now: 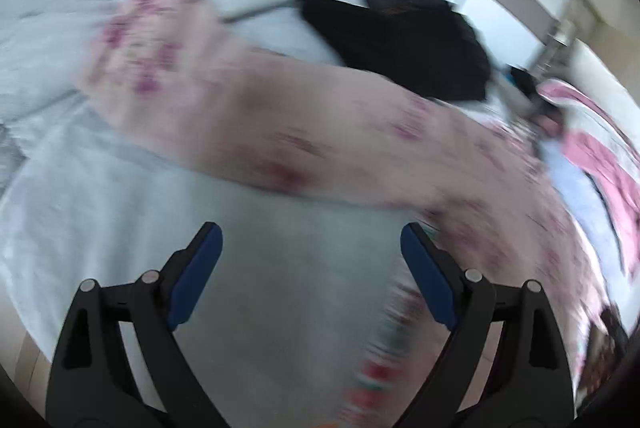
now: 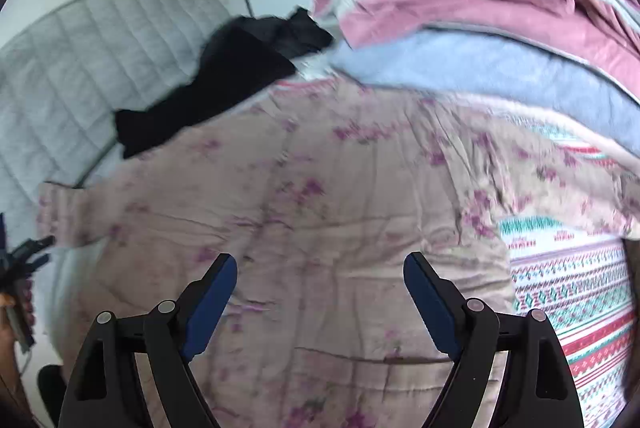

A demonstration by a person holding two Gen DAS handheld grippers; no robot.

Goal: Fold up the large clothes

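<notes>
Both grippers, left (image 1: 311, 242) and right (image 2: 320, 270), hold their blue-padded jaws wide apart with nothing between them. Beneath them a pale pink floral padded garment (image 2: 320, 188) lies spread on the light grey quilted bed (image 2: 80, 60), beside a black garment (image 2: 224, 76).

Matt, creased floral cloth garment (image 2: 320, 212) on a quilted fabric mattress cover (image 2: 88, 68).

floral garment (image 2: 320, 188) 1 — black garment (image 2: 224, 76) 1 | folded blankets (image 2: 480, 28) 1 stack — patterned sheet (image 2: 572, 288) 1
</notes>
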